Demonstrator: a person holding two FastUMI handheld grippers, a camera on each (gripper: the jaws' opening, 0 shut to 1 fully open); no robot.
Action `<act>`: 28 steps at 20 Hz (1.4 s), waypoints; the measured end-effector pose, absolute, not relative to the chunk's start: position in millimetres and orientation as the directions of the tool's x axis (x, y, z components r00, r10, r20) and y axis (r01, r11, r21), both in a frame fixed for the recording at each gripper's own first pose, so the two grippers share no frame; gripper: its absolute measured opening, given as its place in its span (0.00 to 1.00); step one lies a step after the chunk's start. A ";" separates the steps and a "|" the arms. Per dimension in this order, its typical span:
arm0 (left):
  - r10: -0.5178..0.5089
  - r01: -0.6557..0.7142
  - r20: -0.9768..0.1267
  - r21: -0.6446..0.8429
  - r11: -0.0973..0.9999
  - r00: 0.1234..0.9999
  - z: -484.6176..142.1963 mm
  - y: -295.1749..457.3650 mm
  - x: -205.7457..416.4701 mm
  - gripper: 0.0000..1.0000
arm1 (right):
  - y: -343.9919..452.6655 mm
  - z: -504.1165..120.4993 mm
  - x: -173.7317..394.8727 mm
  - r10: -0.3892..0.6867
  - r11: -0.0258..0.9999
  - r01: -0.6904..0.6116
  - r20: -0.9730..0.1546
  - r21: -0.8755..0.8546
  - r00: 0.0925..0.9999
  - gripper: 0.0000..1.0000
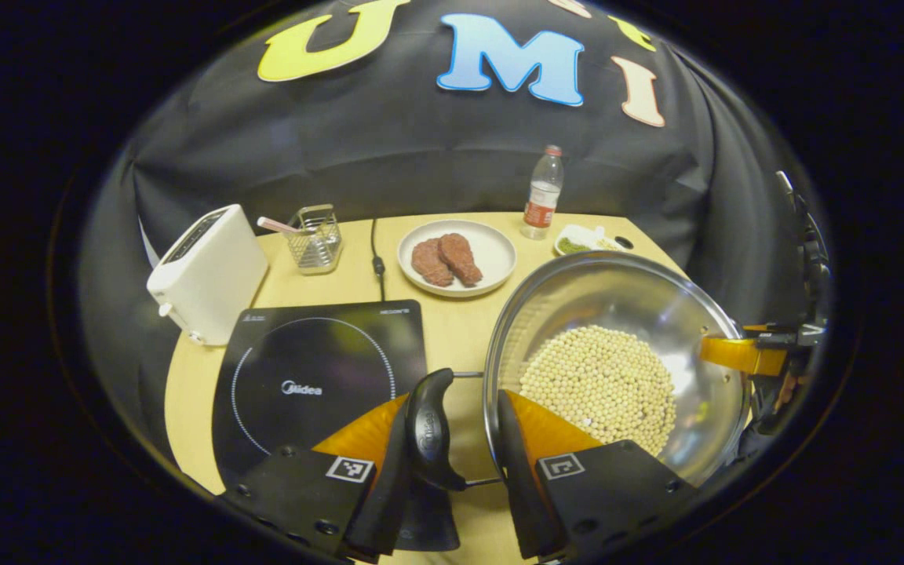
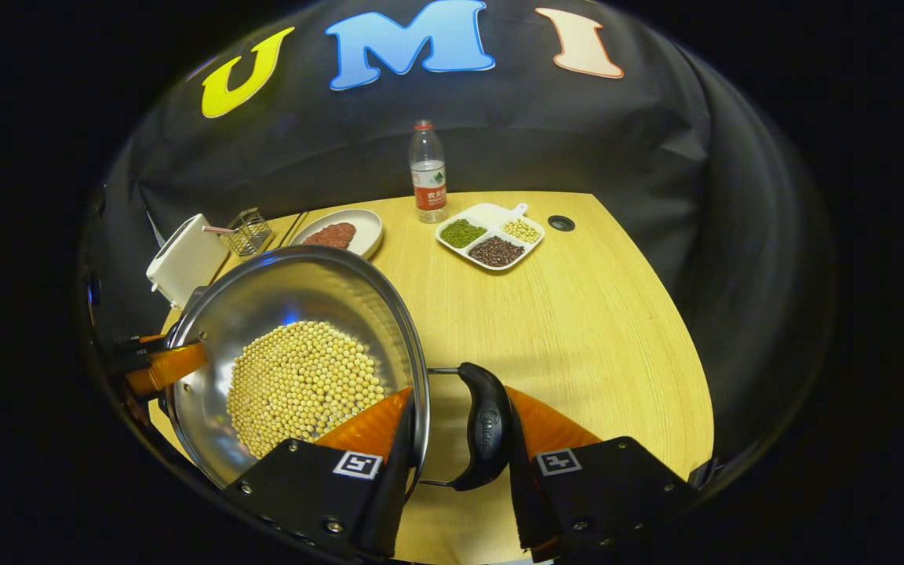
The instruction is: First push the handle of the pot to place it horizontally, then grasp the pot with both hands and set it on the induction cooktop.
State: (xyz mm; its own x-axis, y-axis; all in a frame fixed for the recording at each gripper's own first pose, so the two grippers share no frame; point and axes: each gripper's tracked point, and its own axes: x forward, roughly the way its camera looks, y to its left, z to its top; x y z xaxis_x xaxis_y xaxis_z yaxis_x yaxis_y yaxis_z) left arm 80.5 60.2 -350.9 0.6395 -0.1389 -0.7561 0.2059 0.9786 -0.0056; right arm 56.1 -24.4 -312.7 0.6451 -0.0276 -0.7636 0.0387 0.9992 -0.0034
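Note:
A steel pot (image 1: pixel 640 298) holding soybeans (image 1: pixel 601 384) sits just right of the black induction cooktop (image 1: pixel 318 377). My left gripper (image 1: pixel 456 400) straddles the pot's black left handle (image 1: pixel 428 431): one finger presses the handle's outer side and the other lies at the rim, over the beans. My right gripper (image 2: pixel 460 396) clamps the opposite handle (image 2: pixel 487 435) and the rim of the pot (image 2: pixel 287 290) the same way. Each gripper's orange finger also shows across the pot, the right gripper (image 1: pixel 742 353) and the left gripper (image 2: pixel 165 369). The pot's underside is hidden.
A white toaster (image 1: pixel 205 271) stands left of the cooktop, with a wire rack (image 1: pixel 315 235) behind it. A plate (image 1: pixel 499 251) of meat, a water bottle (image 1: pixel 542 192) and a divided bean tray (image 2: pixel 491 205) line the back. Bare wood (image 2: pixel 593 314) lies to the right.

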 end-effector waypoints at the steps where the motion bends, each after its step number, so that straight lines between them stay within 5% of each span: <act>1: -0.138 0.205 -0.757 -0.005 0.979 0.638 -347.3 69.6 79.3 0.62 | -16.2 -310.1 55.4 -0.026 0.999 0.037 -0.765 -0.003 0.644 0.57; 28: -0.097 0.148 -0.788 -0.007 0.989 0.608 -342.6 286.4 99.5 0.62 | 185.2 -321.7 81.3 0.015 1.000 -0.015 -0.798 0.007 0.602 0.57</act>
